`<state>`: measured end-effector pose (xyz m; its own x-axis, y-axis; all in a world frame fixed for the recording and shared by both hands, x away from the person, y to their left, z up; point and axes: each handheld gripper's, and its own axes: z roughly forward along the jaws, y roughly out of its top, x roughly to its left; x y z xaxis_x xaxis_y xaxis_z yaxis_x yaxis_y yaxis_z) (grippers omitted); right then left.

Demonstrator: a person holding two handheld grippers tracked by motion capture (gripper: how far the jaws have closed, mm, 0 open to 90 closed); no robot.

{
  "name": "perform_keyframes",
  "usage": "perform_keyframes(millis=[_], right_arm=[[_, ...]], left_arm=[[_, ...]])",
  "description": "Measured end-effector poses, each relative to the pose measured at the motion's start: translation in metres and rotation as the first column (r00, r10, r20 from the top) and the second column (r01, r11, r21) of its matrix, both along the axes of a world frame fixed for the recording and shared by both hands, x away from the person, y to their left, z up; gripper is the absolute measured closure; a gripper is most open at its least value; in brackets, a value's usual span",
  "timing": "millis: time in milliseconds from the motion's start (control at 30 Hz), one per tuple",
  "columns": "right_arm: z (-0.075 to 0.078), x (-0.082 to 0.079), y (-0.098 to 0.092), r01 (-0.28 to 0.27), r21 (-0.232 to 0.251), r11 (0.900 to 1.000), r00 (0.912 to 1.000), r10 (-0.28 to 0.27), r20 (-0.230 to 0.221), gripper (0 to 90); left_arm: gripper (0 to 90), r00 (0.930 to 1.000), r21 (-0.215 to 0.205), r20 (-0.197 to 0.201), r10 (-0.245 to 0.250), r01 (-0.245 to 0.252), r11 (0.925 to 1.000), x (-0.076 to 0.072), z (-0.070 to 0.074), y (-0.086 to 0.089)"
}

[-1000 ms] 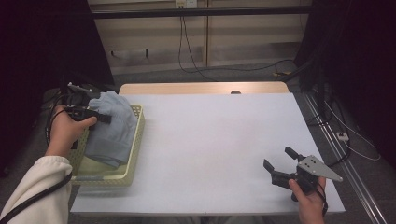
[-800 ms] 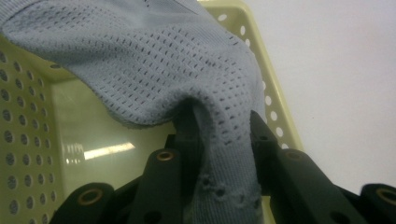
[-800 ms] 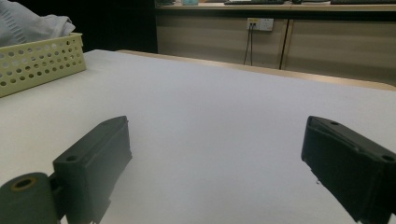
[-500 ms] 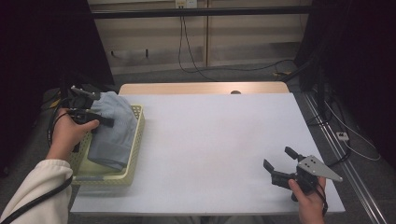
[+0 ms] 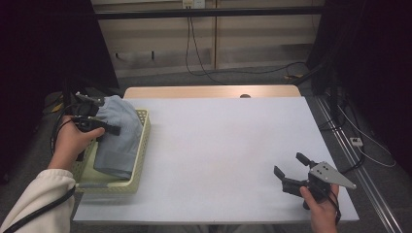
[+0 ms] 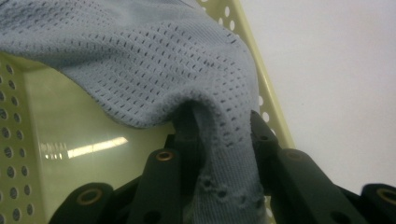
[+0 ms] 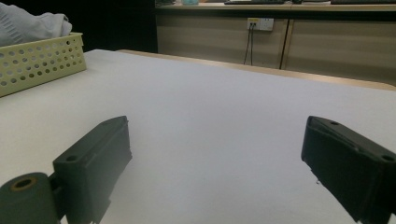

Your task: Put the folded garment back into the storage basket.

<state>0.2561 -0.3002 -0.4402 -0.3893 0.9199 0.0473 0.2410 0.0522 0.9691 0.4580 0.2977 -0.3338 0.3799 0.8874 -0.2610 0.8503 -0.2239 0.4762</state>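
A blue-grey knitted cloth (image 5: 119, 138) lies heaped in a pale yellow perforated basket (image 5: 144, 127) at the table's left edge. My left gripper (image 5: 103, 117) sits at the cloth's upper left side, shut on it. In the left gripper view a fold of the cloth (image 6: 140, 60) is pinched between the jaws of that gripper (image 6: 223, 126), with the basket's floor (image 6: 70, 135) beneath. My right gripper (image 5: 290, 165) rests low near the table's front right corner. It is open with nothing between its jaws, which point left across the table. In the right gripper view the jaws of that gripper (image 7: 217, 140) stand wide apart over bare table.
The white tabletop (image 5: 218, 145) stretches between basket and right gripper. A wooden strip (image 5: 209, 91) borders its far edge. Cables run along the floor behind and right of the table. The basket (image 7: 37, 60) and cloth (image 7: 32, 23) appear far left in the right gripper view.
The left hand has shifted slightly with the cloth still pinched, and the cloth's folds have bunched a little. The right gripper has stayed put.
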Motion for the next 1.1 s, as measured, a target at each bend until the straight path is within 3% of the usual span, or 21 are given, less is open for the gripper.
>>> perform_keyframes(millis=[1100], right_arm=[[0.0, 0.0, 0.0, 0.0, 0.0, 1.0, 1.0, 0.0, -0.001, 8.7]], left_arm=[[71.5, 0.9993, -0.008, -0.038, -0.004, 0.003, 1.0, -0.006, -0.011, 0.0]])
